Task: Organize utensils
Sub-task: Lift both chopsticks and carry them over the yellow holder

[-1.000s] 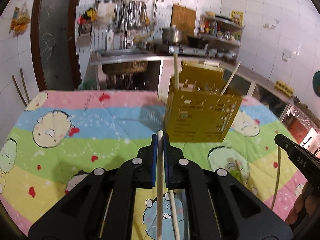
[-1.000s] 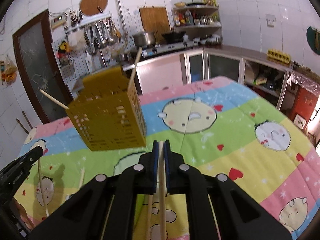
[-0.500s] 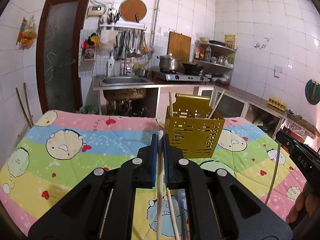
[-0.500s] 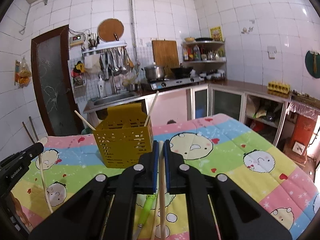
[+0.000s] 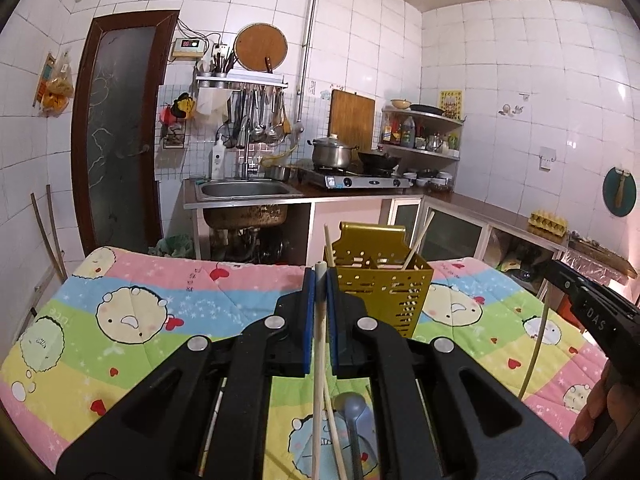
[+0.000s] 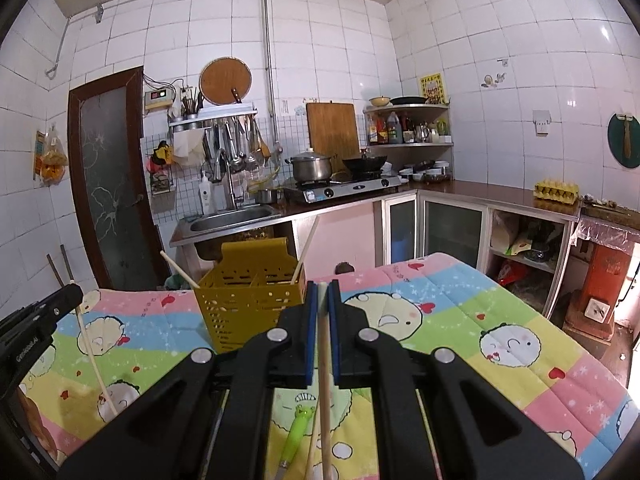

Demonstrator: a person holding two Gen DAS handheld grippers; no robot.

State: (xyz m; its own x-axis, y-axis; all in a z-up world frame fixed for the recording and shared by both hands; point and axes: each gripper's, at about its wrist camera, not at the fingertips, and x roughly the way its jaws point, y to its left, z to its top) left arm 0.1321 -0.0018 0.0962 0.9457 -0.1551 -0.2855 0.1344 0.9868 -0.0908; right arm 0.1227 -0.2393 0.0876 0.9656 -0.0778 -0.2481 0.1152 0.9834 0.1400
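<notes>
We are carrying one chopstick in each gripper toward the yellow utensil holder [image 5: 382,286], and the step in hand, as we judge it, is dropping them into it. The left gripper [image 5: 319,280] is pinching a pale chopstick [image 5: 318,360] between its blue pads, jaws pressed tight on it, the stick's blunt tip poking just past the fingertips and the rest trailing back under the camera. The right gripper [image 6: 322,294] is clamping its own chopstick [image 6: 326,380] the same way.

To do this well, we are thinking each stick should be swung upright above an open slot before the jaws let go, one hand at a time so the two tools are not crowding the rim.

From the left jaws, the holder is standing just beyond and to the right of the fingertips, on the cartoon quilt [image 5: 140,320], with two chopsticks already leaning out of it. From the right jaws, it is sitting just ahead and to the left. Below the left jaws a grey spoon [image 5: 352,408] is lying on the quilt; below the right jaws, a green-handled utensil [image 6: 298,428].
</notes>
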